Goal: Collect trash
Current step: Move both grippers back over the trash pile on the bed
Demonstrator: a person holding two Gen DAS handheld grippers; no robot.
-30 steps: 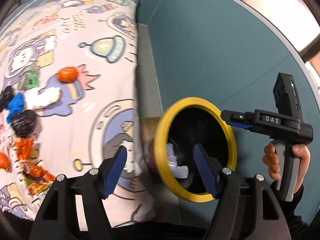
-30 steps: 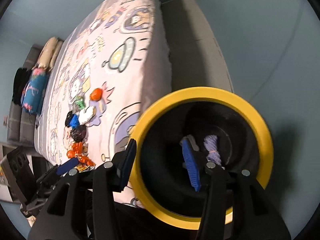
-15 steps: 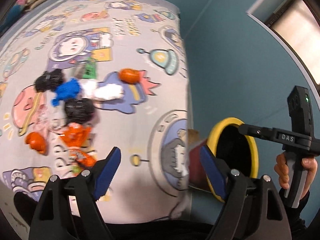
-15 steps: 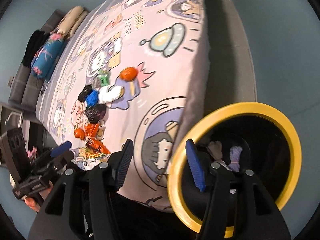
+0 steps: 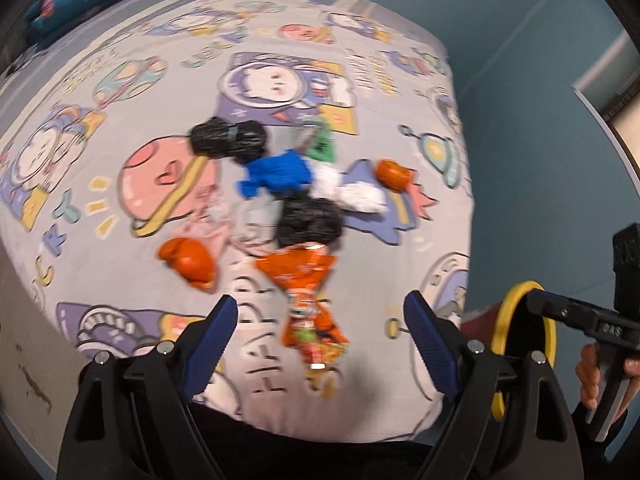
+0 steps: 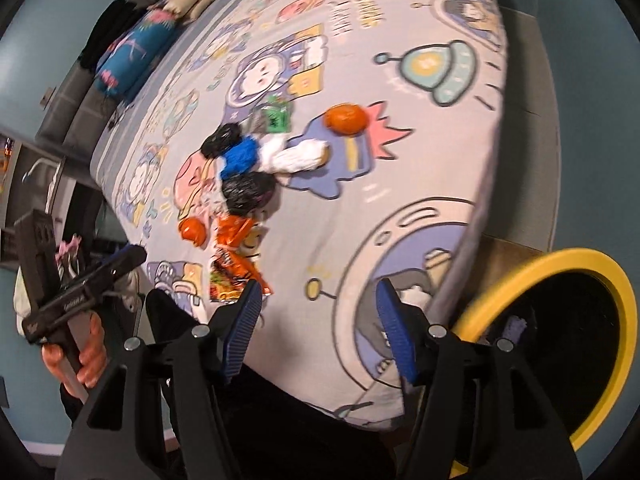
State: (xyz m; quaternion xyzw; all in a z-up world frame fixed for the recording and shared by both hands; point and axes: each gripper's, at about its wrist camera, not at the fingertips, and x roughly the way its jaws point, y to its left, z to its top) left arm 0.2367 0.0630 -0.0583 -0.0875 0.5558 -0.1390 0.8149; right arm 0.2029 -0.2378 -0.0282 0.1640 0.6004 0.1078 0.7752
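Note:
A pile of trash lies on the cartoon-print bed (image 5: 120, 80): an orange snack wrapper (image 5: 310, 300), black bags (image 5: 310, 222), a blue wad (image 5: 276, 176), white tissue (image 5: 352, 194) and orange balls (image 5: 190, 262). The wrapper (image 6: 234, 256) and the pile also show in the right wrist view. My left gripper (image 5: 320, 332) is open and empty, over the near end of the wrapper. My right gripper (image 6: 320, 320) is open and empty, over the bed's near corner. The yellow-rimmed black bin (image 6: 568, 336) stands beside the bed at the right, with scraps inside.
Pillows and a folded blanket (image 6: 136, 48) lie at the bed's far end. The teal wall (image 5: 540, 100) runs along the right side of the bed. The bin's rim (image 5: 508, 320) sits just past the bed's corner.
Both grippers have swung left, away from the bin and over the bed. The trash pile now sits centred ahead of the left gripper. Both stay open.

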